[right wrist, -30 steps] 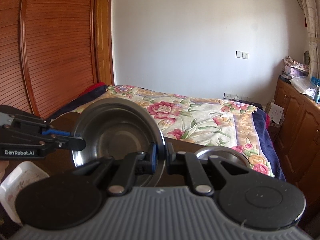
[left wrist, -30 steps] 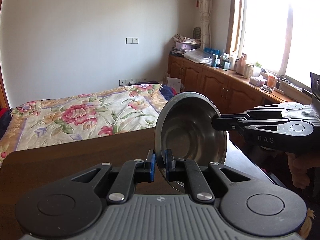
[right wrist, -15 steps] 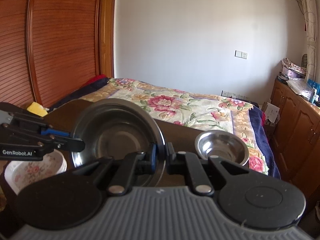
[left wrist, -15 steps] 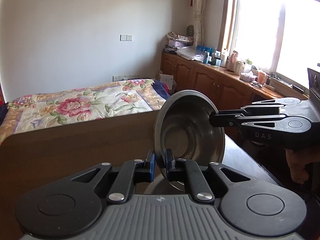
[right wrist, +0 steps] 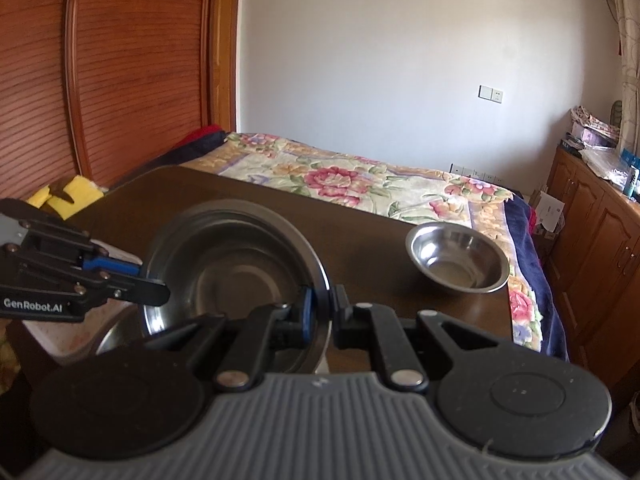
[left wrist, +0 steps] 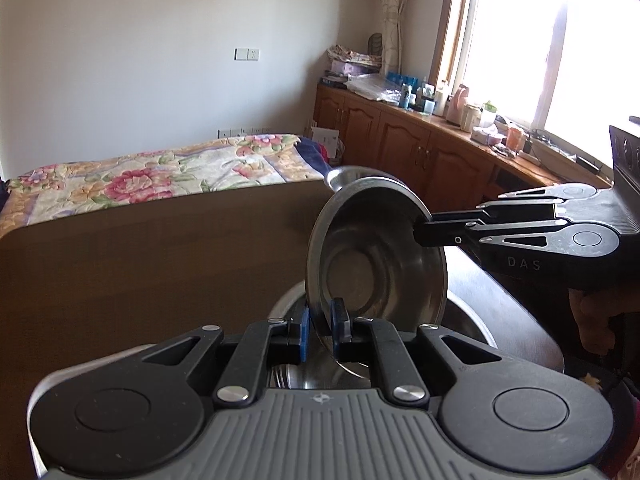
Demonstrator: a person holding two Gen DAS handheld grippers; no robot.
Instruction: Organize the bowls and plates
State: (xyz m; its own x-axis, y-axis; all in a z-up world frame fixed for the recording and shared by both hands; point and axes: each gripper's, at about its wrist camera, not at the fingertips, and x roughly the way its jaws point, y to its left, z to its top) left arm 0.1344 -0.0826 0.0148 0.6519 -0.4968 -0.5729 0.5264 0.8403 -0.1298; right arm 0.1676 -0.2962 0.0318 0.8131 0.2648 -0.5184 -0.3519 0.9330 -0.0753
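- Left gripper (left wrist: 320, 330): clamped on the near rim of a steel bowl (left wrist: 376, 256), blue pads (left wrist: 304, 334) pressed on either side of the rim.
- Right gripper (right wrist: 320, 314): closed on the opposite rim of the same bowl; seen from the left wrist view as a black tool (left wrist: 516, 232) entering from the right and gripping the bowl's far edge.
- Steel bowl: held in the air between both grippers, tilted steeply on edge, open side facing right in the left wrist view.
- Directly beneath the held bowl: a larger steel basin (left wrist: 472, 324) resting on the dark wooden table (left wrist: 140, 260); held bowl's lower edge overlaps the basin's opening; contact between the two cannot be told.
- Second small steel bowl (right wrist: 458, 258): upright near the table's far right corner, well apart from the held bowl.
- White floral dish (right wrist: 52, 336): at the table's left edge, partly hidden behind the left gripper.
- Behind the table: bed with floral quilt (right wrist: 360, 184); wooden cabinets (left wrist: 420, 152) under the window, top crowded with bottles and small items.
- A hand (left wrist: 596, 320) visible below the right gripper's body.
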